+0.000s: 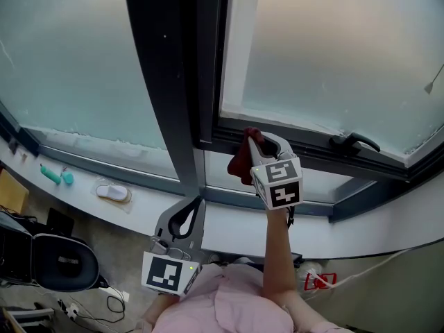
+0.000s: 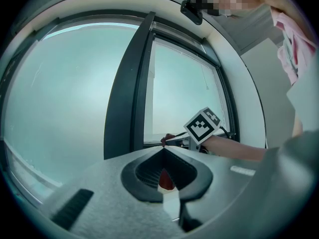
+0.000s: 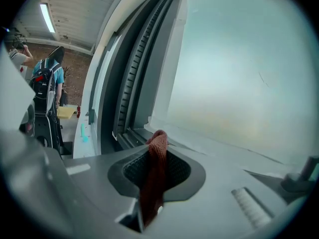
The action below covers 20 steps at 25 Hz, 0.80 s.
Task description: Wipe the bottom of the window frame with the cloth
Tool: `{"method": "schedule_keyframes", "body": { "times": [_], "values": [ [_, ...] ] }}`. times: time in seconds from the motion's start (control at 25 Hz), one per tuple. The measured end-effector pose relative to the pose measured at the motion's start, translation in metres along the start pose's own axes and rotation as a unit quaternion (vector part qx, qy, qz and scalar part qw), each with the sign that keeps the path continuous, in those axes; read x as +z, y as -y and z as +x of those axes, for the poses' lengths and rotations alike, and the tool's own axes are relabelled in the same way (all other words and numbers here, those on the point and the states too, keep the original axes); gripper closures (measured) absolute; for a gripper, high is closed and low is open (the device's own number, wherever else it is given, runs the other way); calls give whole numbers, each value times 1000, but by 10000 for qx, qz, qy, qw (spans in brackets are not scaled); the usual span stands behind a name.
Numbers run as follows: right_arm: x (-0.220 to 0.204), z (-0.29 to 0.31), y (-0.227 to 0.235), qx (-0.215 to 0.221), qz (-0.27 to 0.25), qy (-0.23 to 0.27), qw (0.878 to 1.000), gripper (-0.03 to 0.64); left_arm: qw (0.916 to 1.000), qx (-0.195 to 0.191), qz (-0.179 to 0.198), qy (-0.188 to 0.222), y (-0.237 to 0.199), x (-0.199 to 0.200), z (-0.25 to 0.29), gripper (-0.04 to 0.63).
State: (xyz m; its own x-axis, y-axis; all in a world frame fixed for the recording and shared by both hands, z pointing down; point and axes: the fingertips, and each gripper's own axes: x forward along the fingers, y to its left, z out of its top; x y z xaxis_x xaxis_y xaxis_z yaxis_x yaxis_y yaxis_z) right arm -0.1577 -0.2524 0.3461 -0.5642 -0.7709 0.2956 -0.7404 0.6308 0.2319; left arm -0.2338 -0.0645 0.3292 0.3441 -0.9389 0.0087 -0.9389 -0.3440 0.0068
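head view: the right gripper [image 1: 262, 141] is raised on an outstretched forearm to the lower left corner of the right-hand pane. its jaws are closed on a dark red cloth [image 1: 241, 161]. the cloth bunches out to the left of the jaw tips and hangs a little below them, lying over the dark bottom rail of the window frame [image 1: 312, 151]. from here i cannot tell whether it presses on the rail or hangs just in front of it. a black window handle [image 1: 354, 142] sits further right on the same rail, well apart from the cloth.

right gripper view: the cloth runs as a narrow folded strip up between the two jaws. it is pinched along their length, and its rounded end pokes out past the tips. that end points at the corner where the white lower edge of the pane meets the dark tracks.

the left gripper [image 1: 195, 203] is held low, near the person's body and below the white sill [image 1: 229, 224], well apart from the cloth. in the left gripper view its jaws meet tip to tip with nothing pinched between them. a small reddish patch shows deep in the hollow behind the tips, and i cannot tell what it is. the wide dark upright post [image 1: 173, 82] of the frame stands between the two panes, just left of the cloth.
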Motion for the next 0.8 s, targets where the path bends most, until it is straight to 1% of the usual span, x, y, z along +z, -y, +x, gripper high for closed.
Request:
{"method": "schedule_keyframes", "body": {
  "times": [0.2,0.32,0.44,0.56,0.68,0.8],
  "values": [
    [-5,-6,9,-68,6,2,10000,566,10000,-85,19,-15,7,-1,3,597],
    [-9,-10,13,-84,81,8,9999,566,9999,-136,14,67,12,2,6,598],
    [-11,-12,17,-88,88,35,9999,566,9997,-214,75,-7,17,0,7,598],
    [-12,-15,20,-98,46,-15,9999,567,9995,-231,71,192,19,10,10,598],
    [-16,-21,28,-146,78,-72,9998,566,9994,-248,98,205,21,12,11,597],
    [-18,-24,33,-111,144,-48,9998,566,9986,-276,77,436,23,21,16,597]
  ]
}}
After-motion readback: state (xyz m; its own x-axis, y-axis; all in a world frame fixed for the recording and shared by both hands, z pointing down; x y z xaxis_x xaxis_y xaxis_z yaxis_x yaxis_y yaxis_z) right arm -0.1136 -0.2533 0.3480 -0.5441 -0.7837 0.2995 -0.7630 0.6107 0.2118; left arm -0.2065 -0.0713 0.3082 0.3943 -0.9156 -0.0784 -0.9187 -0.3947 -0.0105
